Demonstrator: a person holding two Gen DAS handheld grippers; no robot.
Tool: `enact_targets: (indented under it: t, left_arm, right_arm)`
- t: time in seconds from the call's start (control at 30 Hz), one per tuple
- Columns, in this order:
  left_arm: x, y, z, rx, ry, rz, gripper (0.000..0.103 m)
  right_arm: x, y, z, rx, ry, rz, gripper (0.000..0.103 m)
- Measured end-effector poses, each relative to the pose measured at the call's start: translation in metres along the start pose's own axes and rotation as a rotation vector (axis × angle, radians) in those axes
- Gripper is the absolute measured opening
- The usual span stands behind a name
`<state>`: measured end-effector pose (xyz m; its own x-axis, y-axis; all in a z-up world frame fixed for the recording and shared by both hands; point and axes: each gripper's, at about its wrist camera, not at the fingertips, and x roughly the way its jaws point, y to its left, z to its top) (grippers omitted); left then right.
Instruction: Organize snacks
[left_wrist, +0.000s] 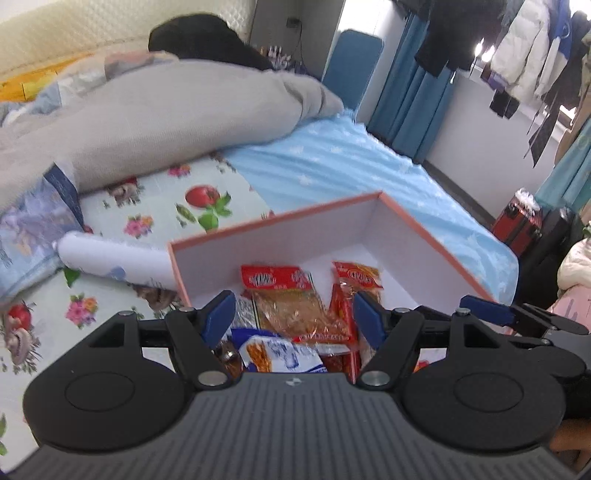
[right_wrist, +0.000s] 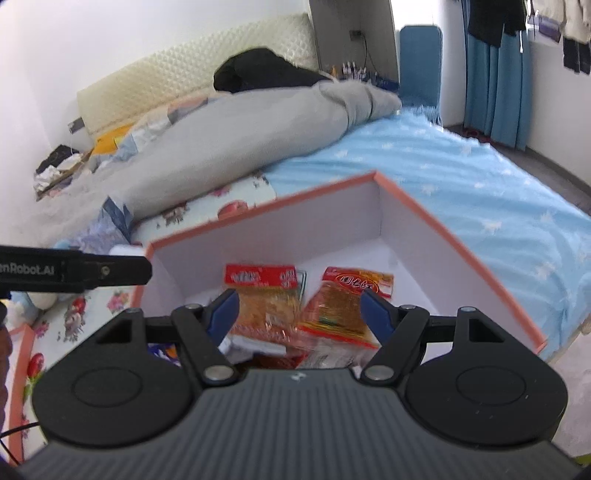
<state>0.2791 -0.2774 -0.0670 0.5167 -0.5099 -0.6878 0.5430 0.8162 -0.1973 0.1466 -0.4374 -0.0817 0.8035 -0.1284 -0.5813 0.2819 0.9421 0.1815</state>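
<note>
both wrist views close over box (left_wrist: 436, 236)

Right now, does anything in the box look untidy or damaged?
Nothing looks damaged. The snack packets lie loosely overlapping at the near end of the pink-rimmed box, at different angles; its far end is bare.

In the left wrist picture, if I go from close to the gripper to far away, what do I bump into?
Blue-and-white snack packet → clear packet with red top → far corner of the pink-edged box → blue starry bedsheet → grey duvet → cream headboard.
</note>
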Motion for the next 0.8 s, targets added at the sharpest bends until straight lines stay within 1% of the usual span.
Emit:
enact_targets:
  t: [0.17, 0.33, 0.43, 0.57, 0.8]
  left_arm:
    - [-0.048, -0.007, 0.012, 0.017, -0.08, -0.005, 0.075]
    - [-0.091, -0.016, 0.016, 0.042, -0.132, -0.027, 0.075]
    - [-0.113, -0.019, 0.014, 0.044, -0.154, -0.039, 0.075]
    - [-0.14, -0.02, 0.006, 0.031, -0.17, -0.05, 0.075]
    - [-0.177, -0.026, -0.012, 0.035, -0.196, -0.044, 0.075]
  right_arm:
    - [-0.037, 0.013, 0.019, -0.014, -0.069, -0.006, 0.074]
    - [-0.072, 0.022, 0.027, -0.015, -0.111, -0.007, 0.074]
    - [-0.09, 0.029, 0.028, -0.02, -0.13, -0.011, 0.074]
    - [-0.113, 0.032, 0.025, 0.005, -0.155, -0.02, 0.074]
    - [-0.141, 0.032, 0.008, 0.027, -0.158, -0.035, 0.074]
